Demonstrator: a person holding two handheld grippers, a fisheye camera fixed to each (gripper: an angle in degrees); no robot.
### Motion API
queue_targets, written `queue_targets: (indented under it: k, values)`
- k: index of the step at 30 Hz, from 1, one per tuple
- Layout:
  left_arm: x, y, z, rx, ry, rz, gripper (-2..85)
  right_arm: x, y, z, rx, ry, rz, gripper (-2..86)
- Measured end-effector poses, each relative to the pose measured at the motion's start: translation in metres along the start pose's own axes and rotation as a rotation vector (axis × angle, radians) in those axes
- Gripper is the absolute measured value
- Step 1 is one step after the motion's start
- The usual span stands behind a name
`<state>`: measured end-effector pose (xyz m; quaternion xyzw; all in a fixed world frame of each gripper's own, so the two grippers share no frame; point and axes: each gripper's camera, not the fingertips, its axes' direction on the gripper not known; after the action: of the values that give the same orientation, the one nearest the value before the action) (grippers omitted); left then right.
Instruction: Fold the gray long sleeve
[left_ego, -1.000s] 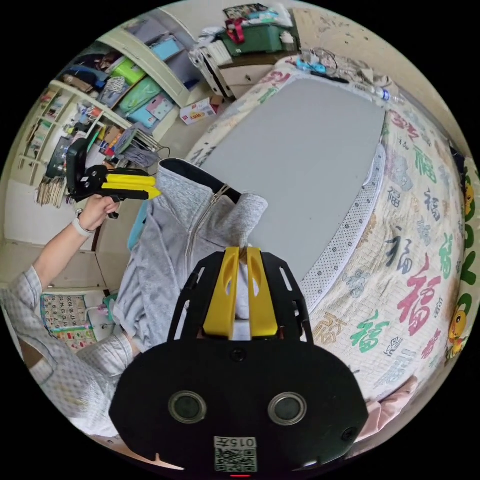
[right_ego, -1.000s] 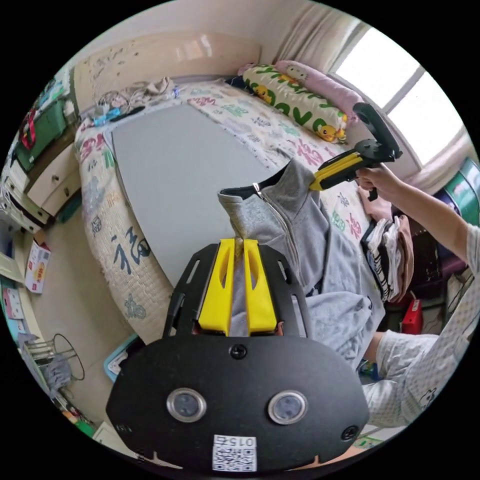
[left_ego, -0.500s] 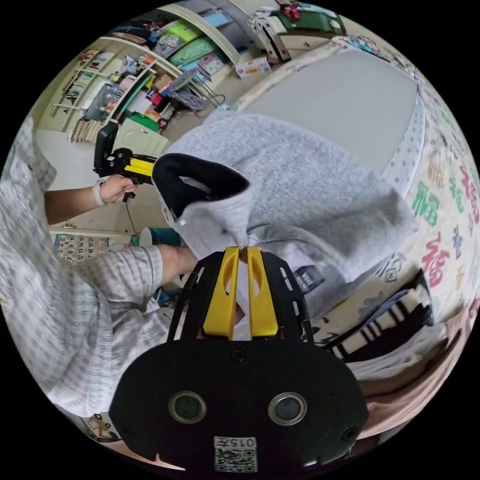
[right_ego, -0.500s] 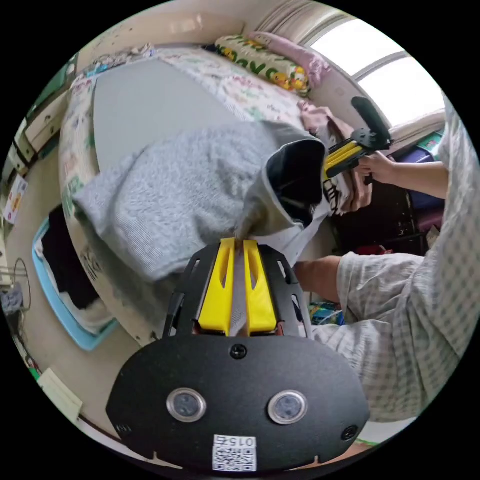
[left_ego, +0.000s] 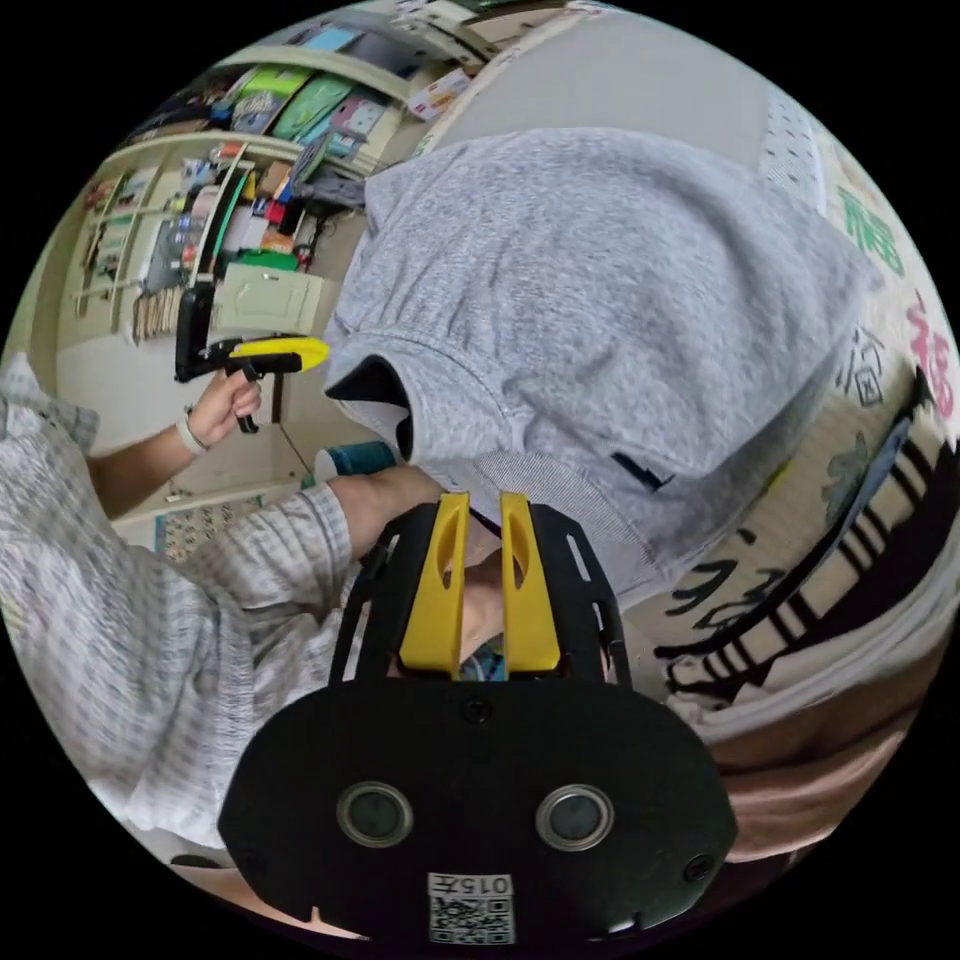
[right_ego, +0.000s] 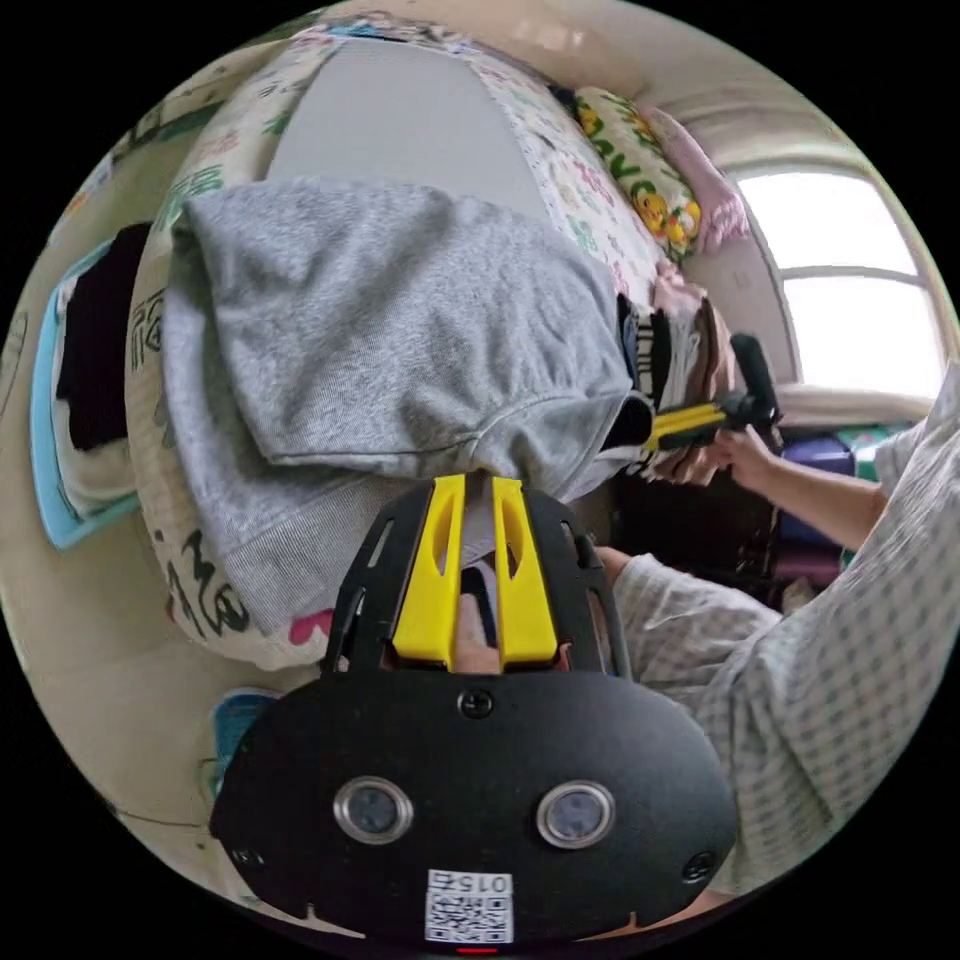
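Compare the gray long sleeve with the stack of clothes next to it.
The plain gray fleece long sleeve is a single garment, spread loosely and drooping over the edge of the printed bed. The stack of folded clothes is several pieces piled tightly. The long sleeve is one colour, while the stack mixes black-and-white stripes with pinkish-brown cloth. Both are clothing and sit side by side.

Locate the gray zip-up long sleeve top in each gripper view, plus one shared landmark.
Left gripper view: the gray zip-up long sleeve top fills the upper centre and right, above the jaws, draped over the bed edge.
Right gripper view: it lies upper left to centre, above the jaws.
Shared landmark: the plain gray mat beyond the top.
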<state>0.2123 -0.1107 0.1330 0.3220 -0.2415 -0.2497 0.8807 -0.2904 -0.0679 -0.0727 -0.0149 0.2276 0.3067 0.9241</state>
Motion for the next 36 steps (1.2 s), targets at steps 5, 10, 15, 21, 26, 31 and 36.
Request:
queue_targets:
  k: [5, 10, 15, 21, 26, 31, 36]
  values:
    - [-0.086, 0.003, -0.014, 0.101, 0.040, 0.043, 10.7, 0.034, 0.001, 0.056, -0.071, -0.147, 0.062, 12.0]
    - [-0.119, -0.005, 0.013, 0.114, 0.062, 0.161, 10.0, 0.022, -0.007, 0.115, -0.103, -0.262, 0.050, 8.4]
    - [-0.158, 0.029, 0.014, 0.057, 0.117, 0.089, 5.3, 0.006, -0.002, 0.121, -0.114, -0.215, 0.032, 3.5]
    - [-0.202, 0.085, 0.025, -0.030, 0.222, -0.011, 2.9, 0.004, 0.008, 0.122, -0.128, -0.147, 0.071, 0.4]
    - [-0.185, 0.115, 0.114, -0.116, 0.236, 0.021, 3.6, -0.042, 0.009, 0.192, -0.186, -0.169, 0.021, 1.5]
    - [-0.189, 0.171, 0.105, -0.069, 0.111, 0.061, 6.0, -0.085, 0.017, 0.182, -0.107, 0.093, -0.023, 3.9]
    - [-0.284, 0.206, 0.090, 0.009, 0.304, -0.184, 6.3, -0.135, 0.003, 0.105, 0.119, -0.015, -0.030, 4.4]
